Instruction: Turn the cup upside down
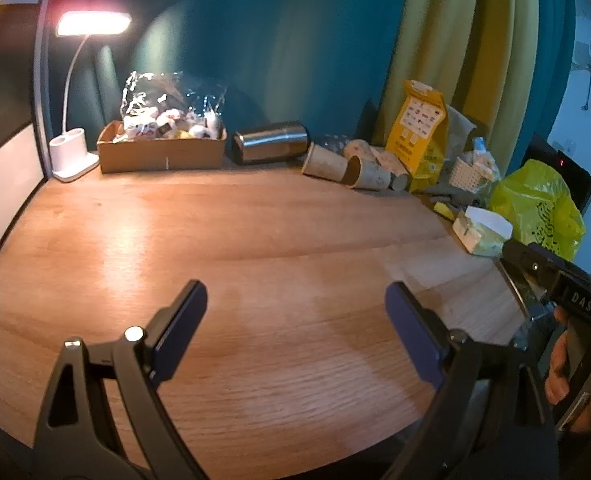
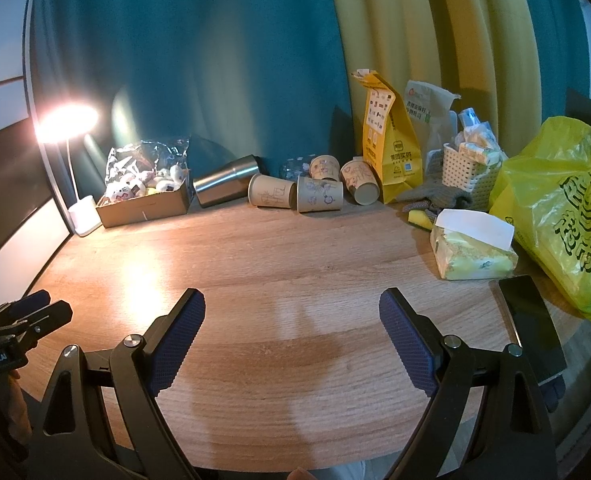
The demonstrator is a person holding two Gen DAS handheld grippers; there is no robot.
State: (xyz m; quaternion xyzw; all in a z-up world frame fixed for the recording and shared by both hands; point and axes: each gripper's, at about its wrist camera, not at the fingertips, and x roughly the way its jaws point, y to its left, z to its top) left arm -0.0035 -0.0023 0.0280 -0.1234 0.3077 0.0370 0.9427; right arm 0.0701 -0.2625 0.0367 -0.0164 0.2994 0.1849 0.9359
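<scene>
1. Plainly, both grippers are released — left gripper (image 1: 295, 312) and right gripper (image 2: 291, 316) hover over the bare near desk (image 2: 275, 248).
2. Paper cups (image 2: 319, 194) lie on their sides along the desk's far edge — beside a steel tumbler (image 2: 227, 186).

wooden table (image 2: 279, 248) | back edge: lamp base (image 2: 84, 215), cardboard box (image 2: 143, 208), steel tumbler (image 2: 225, 186), paper cups (image 2: 319, 194), tissue pack (image 2: 471, 252)
</scene>
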